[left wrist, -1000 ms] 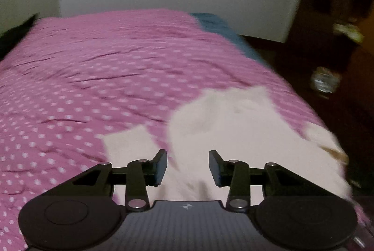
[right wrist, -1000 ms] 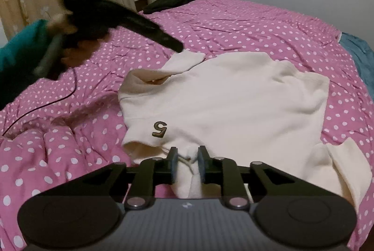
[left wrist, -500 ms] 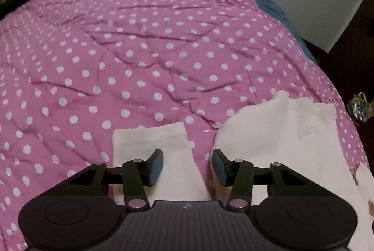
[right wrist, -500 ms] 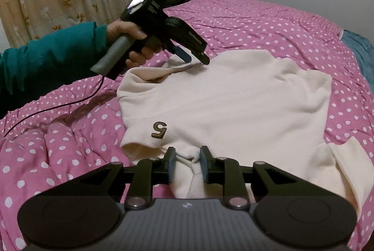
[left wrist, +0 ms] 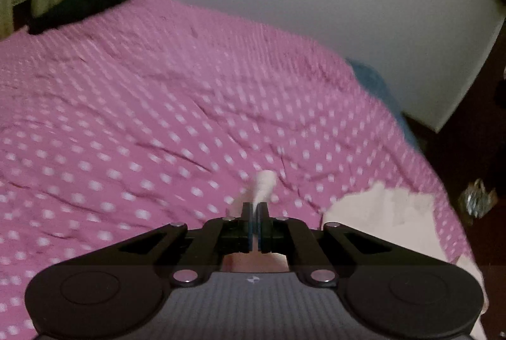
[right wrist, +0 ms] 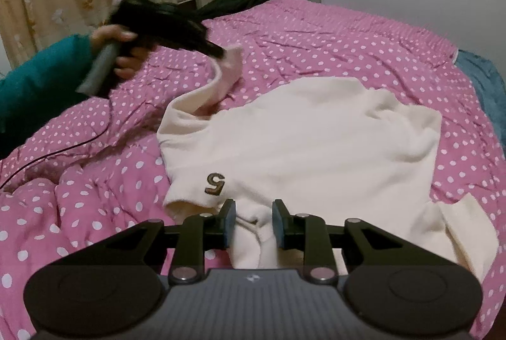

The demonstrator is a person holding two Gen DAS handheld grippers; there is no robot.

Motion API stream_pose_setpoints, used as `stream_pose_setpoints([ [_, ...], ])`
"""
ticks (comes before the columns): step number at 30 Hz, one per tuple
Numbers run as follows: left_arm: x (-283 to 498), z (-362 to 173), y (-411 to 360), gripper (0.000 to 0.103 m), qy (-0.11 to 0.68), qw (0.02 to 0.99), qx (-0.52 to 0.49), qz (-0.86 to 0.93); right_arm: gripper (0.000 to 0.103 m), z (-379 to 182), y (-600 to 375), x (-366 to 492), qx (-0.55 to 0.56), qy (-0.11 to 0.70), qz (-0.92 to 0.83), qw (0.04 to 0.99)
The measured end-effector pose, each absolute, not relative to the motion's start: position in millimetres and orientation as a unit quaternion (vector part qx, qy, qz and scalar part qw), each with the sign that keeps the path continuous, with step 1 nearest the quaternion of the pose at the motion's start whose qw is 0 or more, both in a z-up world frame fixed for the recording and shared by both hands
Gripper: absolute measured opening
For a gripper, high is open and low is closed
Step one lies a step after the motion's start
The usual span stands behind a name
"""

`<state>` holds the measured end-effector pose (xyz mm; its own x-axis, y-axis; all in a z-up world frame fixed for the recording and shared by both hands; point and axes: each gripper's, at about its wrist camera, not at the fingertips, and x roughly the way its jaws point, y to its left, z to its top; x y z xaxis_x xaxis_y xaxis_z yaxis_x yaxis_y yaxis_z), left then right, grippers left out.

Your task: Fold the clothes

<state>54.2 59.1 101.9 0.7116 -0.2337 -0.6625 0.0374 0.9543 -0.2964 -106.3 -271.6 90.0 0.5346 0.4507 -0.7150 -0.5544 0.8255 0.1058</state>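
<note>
The cream sweater point(right wrist: 316, 144) with a brown 5 lies flat on the pink dotted bed cover point(right wrist: 332, 39). The left gripper point(left wrist: 255, 212) is pinched tight on its sleeve cuff point(right wrist: 229, 61), lifting it. The right gripper point(right wrist: 251, 218) has collar cloth between its fingers, which are opening. A black garment point(right wrist: 240, 0) lies far back.

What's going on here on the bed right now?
A person is folding a cream sweatshirt spread on a pink polka-dot bedspread. The left gripper has its fingers shut on the cuff of one sleeve and holds it lifted off the bed. The right gripper sits at the near edge by the collar, fabric bunched between its fingers, which are slightly apart; whether they press on it is unclear. The body lies flat, no fold made yet.
</note>
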Motion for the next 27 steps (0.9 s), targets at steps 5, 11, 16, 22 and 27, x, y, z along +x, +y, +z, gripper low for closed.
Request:
stream_pose_setpoints([
  [5,18,126,99,0.003,0.335,0.930,-0.138,-0.067,0.025,99,-275,-106,-0.061,0.378,0.283,0.879],
  [11,4,107,125,0.003,0.358,0.926,-0.116,-0.026,0.031,100,-275,-103,-0.060,0.378,0.280,0.880],
  [16,9,90,129,0.003,0.413,0.905,-0.104,0.002,0.031,98,-272,-102,-0.065,0.382,0.284,0.877],
  [22,14,109,110,0.008,0.405,0.912,-0.051,0.036,0.032,102,-273,-100,-0.061,0.375,0.283,0.881],
  [27,7,119,100,0.016,0.392,0.919,-0.033,0.032,0.033,101,-277,-100,-0.056,0.373,0.283,0.882],
])
